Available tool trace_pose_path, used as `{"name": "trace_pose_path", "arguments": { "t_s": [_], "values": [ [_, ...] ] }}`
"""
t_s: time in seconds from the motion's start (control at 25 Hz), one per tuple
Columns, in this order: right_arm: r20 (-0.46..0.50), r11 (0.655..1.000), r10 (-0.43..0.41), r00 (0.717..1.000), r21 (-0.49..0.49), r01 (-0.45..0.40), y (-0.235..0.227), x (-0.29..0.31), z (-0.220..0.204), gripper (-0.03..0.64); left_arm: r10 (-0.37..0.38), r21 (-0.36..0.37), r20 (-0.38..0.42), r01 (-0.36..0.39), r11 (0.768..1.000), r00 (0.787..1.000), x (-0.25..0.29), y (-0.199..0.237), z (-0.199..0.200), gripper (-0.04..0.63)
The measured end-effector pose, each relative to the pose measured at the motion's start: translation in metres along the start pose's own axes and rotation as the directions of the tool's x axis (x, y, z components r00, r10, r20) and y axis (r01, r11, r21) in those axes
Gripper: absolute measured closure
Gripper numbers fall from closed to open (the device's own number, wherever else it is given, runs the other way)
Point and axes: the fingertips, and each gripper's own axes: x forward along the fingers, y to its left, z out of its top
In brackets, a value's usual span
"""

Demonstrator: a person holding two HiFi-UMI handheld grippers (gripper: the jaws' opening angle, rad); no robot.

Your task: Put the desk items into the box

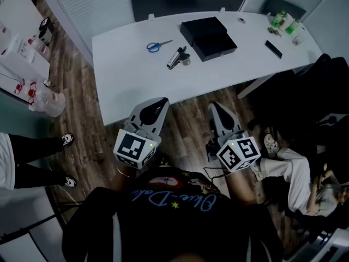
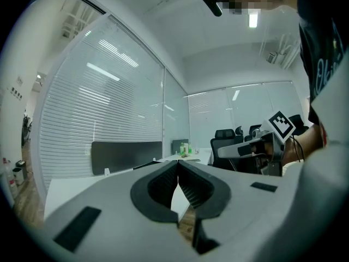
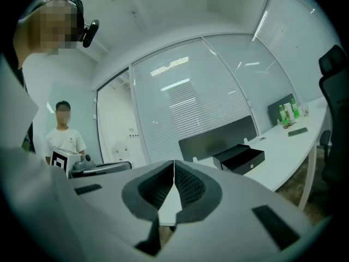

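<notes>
left gripper (image 1: 157,103): jaws together, nothing held, just off the white table's (image 1: 125,81) near edge | right gripper (image 1: 217,109): jaws together, nothing held, beside it | black box (image 1: 208,37): far side of table | blue scissors (image 1: 158,46), dark pen-like items (image 1: 177,58): left of box

light: dim, cool overhead tubes | glare: blinds, glass | edges: fisheye-warped, dark vignette | focus: sharp

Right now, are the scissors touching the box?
Apart. The head view shows bare table between the scissors and the box.
</notes>
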Motion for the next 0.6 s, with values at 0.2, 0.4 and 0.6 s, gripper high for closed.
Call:
{"name": "trace_pose_path", "arguments": {
  "t_s": [0.2,0.4,0.6],
  "values": [
    [-0.016,1.0,0.0,1.0,-0.004,0.0,0.007,0.022,-0.004,0.606,0.015,-0.007,0.006,-0.015,1.0,1.0,-0.003,0.025,-0.004,0.586],
    [-0.032,1.0,-0.008,0.999,-0.003,0.008,0.009,0.033,-0.007,0.606,0.018,-0.038,0.006,-0.018,0.999,1.0,-0.004,0.037,-0.012,0.586],
    [-0.043,1.0,-0.006,0.999,0.015,0.007,0.003,0.041,-0.009,0.606,0.031,-0.035,0.006,-0.03,0.999,1.0,0.0,0.044,-0.013,0.586]
  ]
}}
